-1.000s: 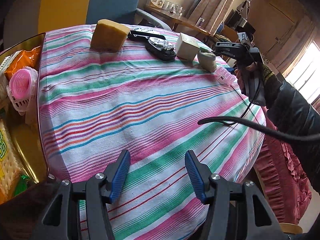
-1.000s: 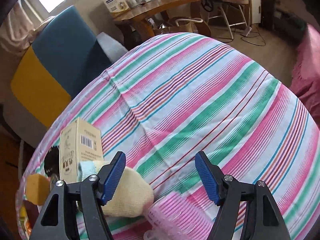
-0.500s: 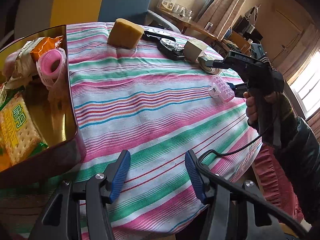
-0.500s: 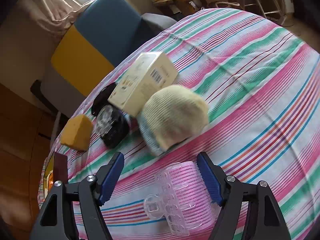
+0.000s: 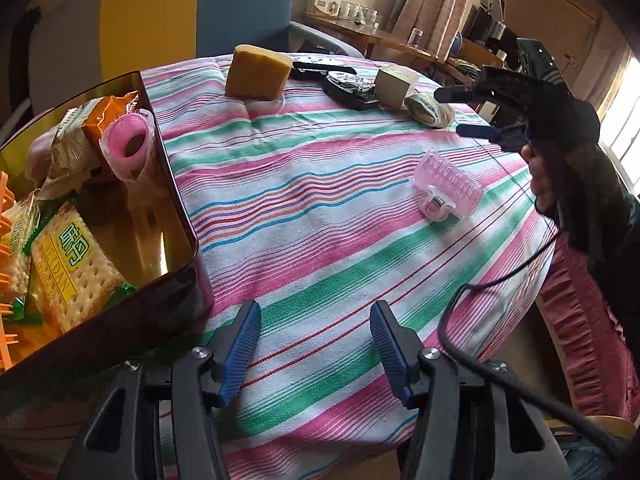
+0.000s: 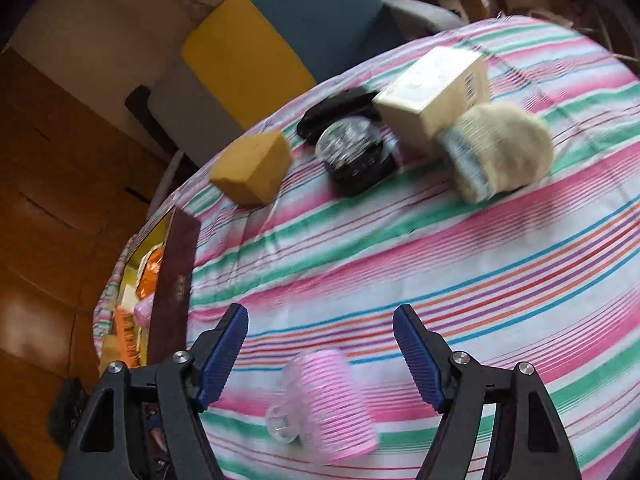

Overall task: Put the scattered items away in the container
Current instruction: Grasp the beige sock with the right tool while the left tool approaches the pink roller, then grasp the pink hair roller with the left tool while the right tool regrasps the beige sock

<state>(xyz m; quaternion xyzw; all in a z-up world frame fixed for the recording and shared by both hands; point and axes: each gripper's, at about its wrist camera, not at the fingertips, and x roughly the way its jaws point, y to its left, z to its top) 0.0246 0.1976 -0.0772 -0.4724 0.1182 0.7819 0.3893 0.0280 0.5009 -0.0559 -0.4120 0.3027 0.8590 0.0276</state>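
Note:
A pink hair roller lies on the striped tablecloth, below and between the fingers of my right gripper, which is open and apart from it. In the left wrist view the right gripper hovers over the table's right side. My left gripper is open and empty beside the gold tin, which holds cracker packs, an orange packet and another pink roller.
At the far side sit a yellow sponge, a black device with a clear dome, a cream box and a rolled cream sock. A blue and yellow chair stands behind the table.
The right gripper swung left across the table, so the sock and box moved to the far right and the roller sits between its fingers. The left view shifted toward the tin.

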